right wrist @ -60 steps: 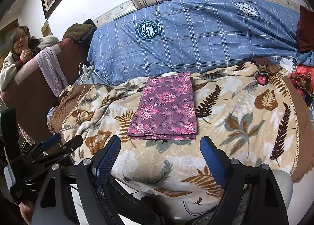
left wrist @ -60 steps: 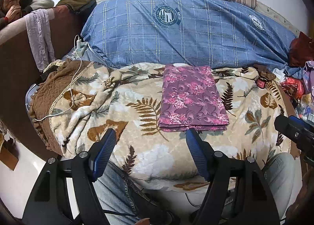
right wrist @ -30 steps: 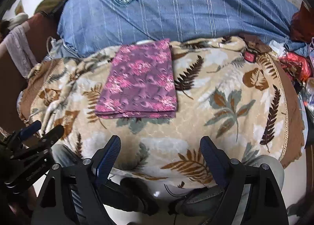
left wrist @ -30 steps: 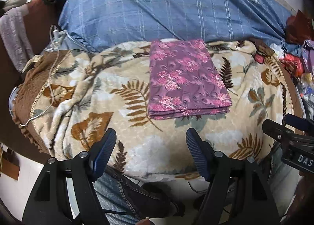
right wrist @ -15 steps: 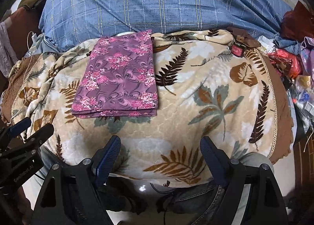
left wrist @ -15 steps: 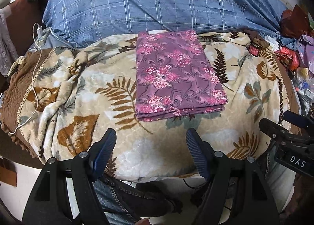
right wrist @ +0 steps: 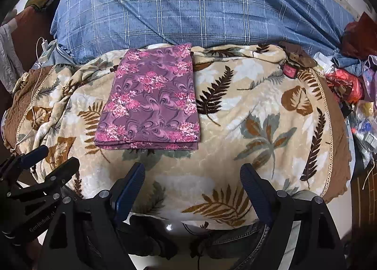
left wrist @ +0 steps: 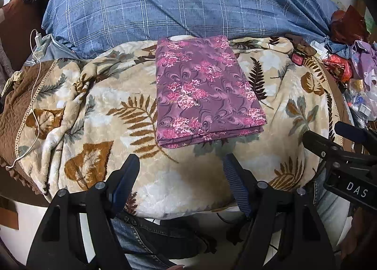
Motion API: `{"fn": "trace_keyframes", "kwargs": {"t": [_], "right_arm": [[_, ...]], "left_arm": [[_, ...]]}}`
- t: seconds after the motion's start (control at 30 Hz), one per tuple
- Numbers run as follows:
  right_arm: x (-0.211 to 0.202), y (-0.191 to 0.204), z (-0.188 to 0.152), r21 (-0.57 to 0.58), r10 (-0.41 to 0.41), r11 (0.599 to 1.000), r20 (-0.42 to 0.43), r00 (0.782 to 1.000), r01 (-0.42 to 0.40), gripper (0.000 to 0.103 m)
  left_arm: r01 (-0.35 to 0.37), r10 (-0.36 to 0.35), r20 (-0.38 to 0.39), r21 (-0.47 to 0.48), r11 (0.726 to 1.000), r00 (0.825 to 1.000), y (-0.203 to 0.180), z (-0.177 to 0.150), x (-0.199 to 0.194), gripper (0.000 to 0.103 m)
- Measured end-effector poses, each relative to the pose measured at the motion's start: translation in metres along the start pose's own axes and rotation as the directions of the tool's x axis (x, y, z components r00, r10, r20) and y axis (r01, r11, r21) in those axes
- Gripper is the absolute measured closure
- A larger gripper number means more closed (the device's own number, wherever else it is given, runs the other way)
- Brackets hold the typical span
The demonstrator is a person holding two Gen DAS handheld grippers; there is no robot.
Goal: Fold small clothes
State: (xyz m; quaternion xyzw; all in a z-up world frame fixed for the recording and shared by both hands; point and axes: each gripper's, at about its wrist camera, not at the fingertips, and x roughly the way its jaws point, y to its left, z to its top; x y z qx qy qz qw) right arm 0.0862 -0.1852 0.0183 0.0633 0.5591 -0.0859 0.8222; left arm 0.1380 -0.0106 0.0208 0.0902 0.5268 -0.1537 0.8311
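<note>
A purple cloth with pink flowers (left wrist: 205, 90) (right wrist: 150, 102) lies folded into a flat rectangle on the leaf-patterned beige blanket (left wrist: 99, 114) (right wrist: 259, 114). My left gripper (left wrist: 180, 175) hangs open above the blanket's near edge, just short of the cloth's near hem, with nothing between its blue pads. My right gripper (right wrist: 192, 182) is open too, over the blanket near the cloth's right corner, holding nothing. Each gripper shows at the edge of the other's view: the right gripper (left wrist: 341, 152) and the left gripper (right wrist: 37, 171).
A blue checked quilt (left wrist: 188, 3) is piled behind the blanket. A white charger cable (left wrist: 35, 81) runs down the left side. Crumpled clothes and bags (left wrist: 353, 62) crowd the right edge. A small red-lidded jar (right wrist: 289, 69) stands at the blanket's far right. Jeans-clad legs (left wrist: 150, 234) are below.
Both views have tilted further downward and drifted, so the folded cloth sits higher and nearer the centre of each frame. The cloth itself has not moved; both grippers stay open.
</note>
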Motion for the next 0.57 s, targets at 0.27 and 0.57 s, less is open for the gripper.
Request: {"fn": "trace_keyframes", "kwargs": {"t": [0.27,0.57], "right_arm": [[-0.007,0.007,0.003,0.006,0.0,1.0,0.011,1.0,0.0,0.018],[-0.017,0.007,0.0,-0.004,0.012,1.0,0.027,1.0,-0.011,0.018]], "left_arm": [[0.003,-0.003,0.014,0.012,1.0,1.0,0.006,0.003,-0.007,0.029],[-0.014,0.014,0.038,0.02,1.0,0.999,0.002,-0.001,-0.019,0.029]]}}
